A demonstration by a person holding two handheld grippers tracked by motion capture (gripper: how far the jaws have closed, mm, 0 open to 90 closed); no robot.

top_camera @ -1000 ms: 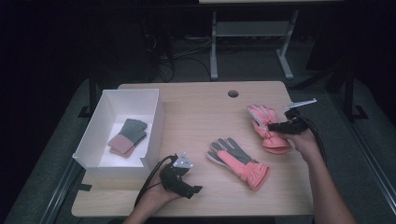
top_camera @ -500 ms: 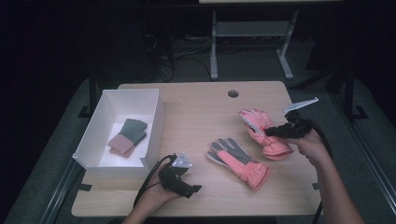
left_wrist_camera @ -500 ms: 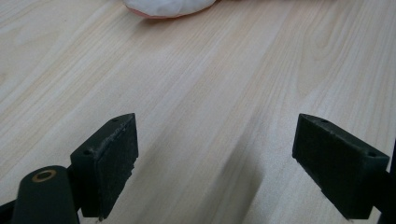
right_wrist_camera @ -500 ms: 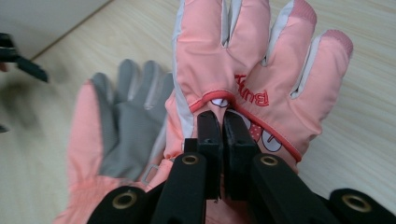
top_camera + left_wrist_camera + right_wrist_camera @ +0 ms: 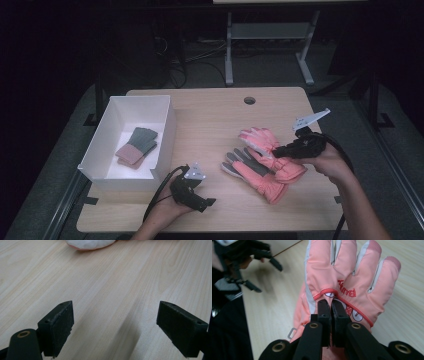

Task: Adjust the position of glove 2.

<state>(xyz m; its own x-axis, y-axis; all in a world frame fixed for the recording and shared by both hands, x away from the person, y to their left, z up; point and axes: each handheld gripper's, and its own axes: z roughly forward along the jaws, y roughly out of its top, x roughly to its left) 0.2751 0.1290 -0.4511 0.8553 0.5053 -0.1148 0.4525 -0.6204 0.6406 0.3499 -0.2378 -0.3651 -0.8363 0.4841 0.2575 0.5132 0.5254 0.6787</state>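
Note:
My right gripper (image 5: 281, 150) is shut on a pink ski glove (image 5: 261, 140) and holds it by the back, just above the table, partly over a second pink glove (image 5: 250, 171) that lies palm up with its grey palm showing. In the right gripper view the jaws (image 5: 331, 307) pinch a fold of the pink glove (image 5: 352, 272) below its red lettering. My left gripper (image 5: 201, 201) rests near the table's front edge, left of the gloves, open. In the left gripper view its pads (image 5: 60, 327) stand wide apart over bare wood.
A white box (image 5: 167, 131) stands at the left of the wooden table (image 5: 210, 115) and holds a grey and pink folded pair (image 5: 136, 146). A round cable hole (image 5: 249, 100) sits near the far edge. The floor around is dark.
My right gripper has moved left and risen a little with the pink glove, bringing it over the other glove. The left gripper has stayed put.

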